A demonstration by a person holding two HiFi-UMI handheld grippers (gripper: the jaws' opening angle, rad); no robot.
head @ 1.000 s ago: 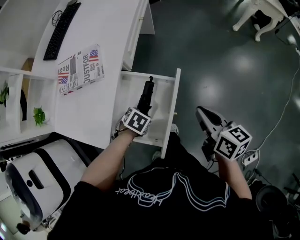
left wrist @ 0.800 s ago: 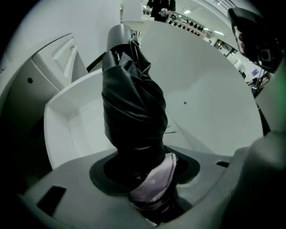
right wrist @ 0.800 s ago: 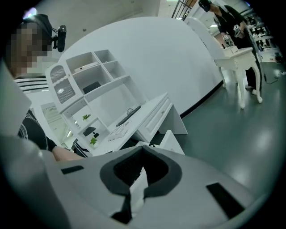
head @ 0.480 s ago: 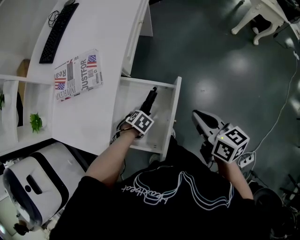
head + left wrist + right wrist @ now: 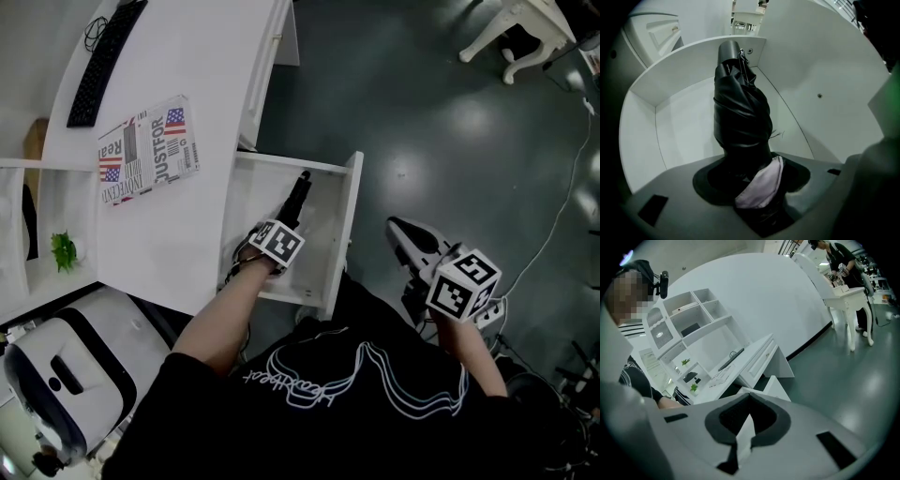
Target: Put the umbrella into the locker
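Sinking a little lower into the open drawer (image 5: 352,217), the folded black umbrella (image 5: 296,197) is now lying lengthwise along it. Its cap end is pointing at the far wall and is sitting slightly further back from that wall than a second ago. The left tongs (image 5: 284,225) are still clamping it by the near end. In the left gripper view the dark rolled cloth is running straight out from between the jaws, with white drawer walls closing round it on three sides. I cannot tell whether the umbrella is already resting on the drawer floor or hanging just above it.

The small drop is suggesting that the placing step is nearly finished. What is probably remaining is to set the umbrella down, let go, and withdraw the hand before the drawer is pushed shut.

The right tongs (image 5: 412,242) are idling well apart from the drawer, out over the dark floor, with jaws drawn together on nothing. They are hardly shifting between pictures.

Beyond the drawer, the white bench (image 5: 192,220) is carrying a magazine (image 5: 145,150) and a keyboard (image 5: 98,61), neither of them being touched.
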